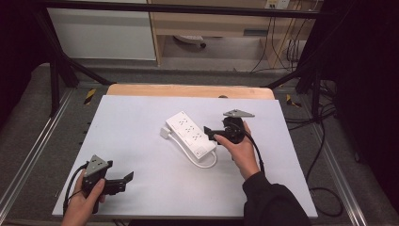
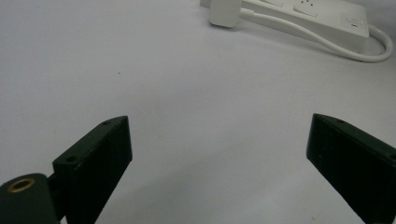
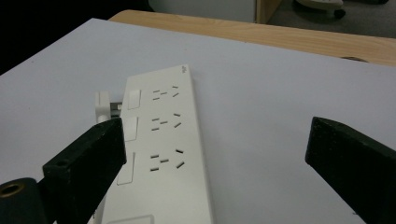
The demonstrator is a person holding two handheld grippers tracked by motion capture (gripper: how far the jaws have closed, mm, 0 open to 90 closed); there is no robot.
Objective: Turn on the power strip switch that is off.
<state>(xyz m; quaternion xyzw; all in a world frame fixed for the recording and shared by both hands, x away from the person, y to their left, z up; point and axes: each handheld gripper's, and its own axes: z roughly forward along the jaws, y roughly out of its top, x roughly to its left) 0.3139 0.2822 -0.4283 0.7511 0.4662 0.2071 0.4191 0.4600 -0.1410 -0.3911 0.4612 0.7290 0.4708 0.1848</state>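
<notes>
1. White power strip [image 1: 190,133] mid-table, diagonal; plug [image 2: 224,11] cut off by frame edge.
2. Right gripper [image 1: 212,133] just beside strip, jaws wide apart, holding nothing.
3. Left gripper [image 1: 123,181] well apart, near table's [image 1: 131,122] front corner, gaping, empty.

White power strip [image 1: 189,133] with white cable [image 1: 205,163] and plug [image 2: 225,12], pale grey-white table cover [image 1: 141,141], black grippers, tan wooden edge [image 1: 188,90] upper centre
</notes>
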